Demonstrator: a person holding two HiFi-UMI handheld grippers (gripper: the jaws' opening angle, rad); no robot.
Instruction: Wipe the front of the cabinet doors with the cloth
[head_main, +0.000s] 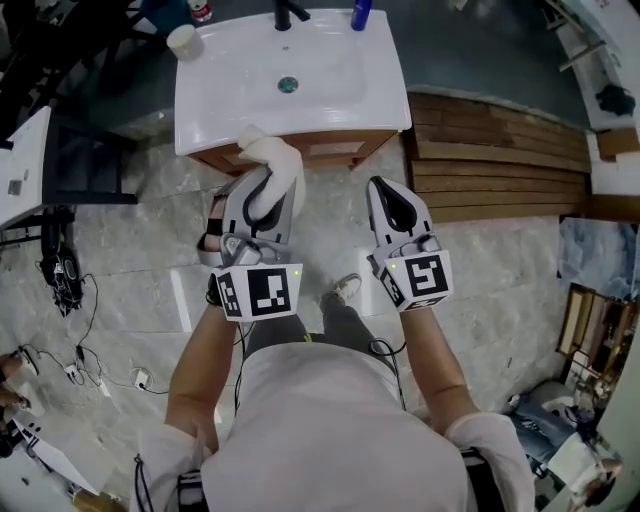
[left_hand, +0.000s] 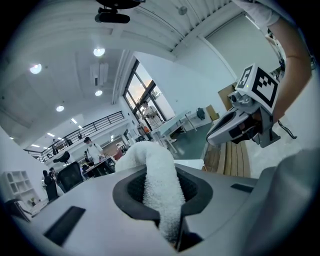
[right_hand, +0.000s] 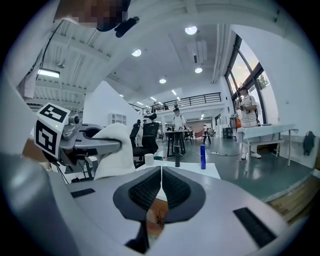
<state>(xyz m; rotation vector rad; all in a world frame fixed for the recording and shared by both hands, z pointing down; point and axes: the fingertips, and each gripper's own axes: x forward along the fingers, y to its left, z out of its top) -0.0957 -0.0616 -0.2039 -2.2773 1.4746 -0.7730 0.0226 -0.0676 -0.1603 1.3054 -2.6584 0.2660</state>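
My left gripper (head_main: 262, 192) is shut on a white cloth (head_main: 278, 160), which bulges out past the fingertips. In the left gripper view the cloth (left_hand: 159, 185) is pinched between the dark pads. The wooden cabinet (head_main: 335, 148) stands under a white sink top (head_main: 230, 100); only a thin strip of its front shows from above. The cloth hangs just in front of that strip, and whether they touch I cannot tell. My right gripper (head_main: 393, 205) is shut on nothing, level with the left one and to its right. In the right gripper view the pads (right_hand: 150, 189) meet, with the cabinet wood (right_hand: 157, 212) behind them.
On the sink top stand a black tap (head_main: 288, 12), a blue bottle (head_main: 361, 12) and a white cup (head_main: 185, 41). Wooden decking (head_main: 500, 150) lies to the right of the cabinet. Cables (head_main: 80, 360) trail over the marble floor at left, beside a black frame (head_main: 85, 150).
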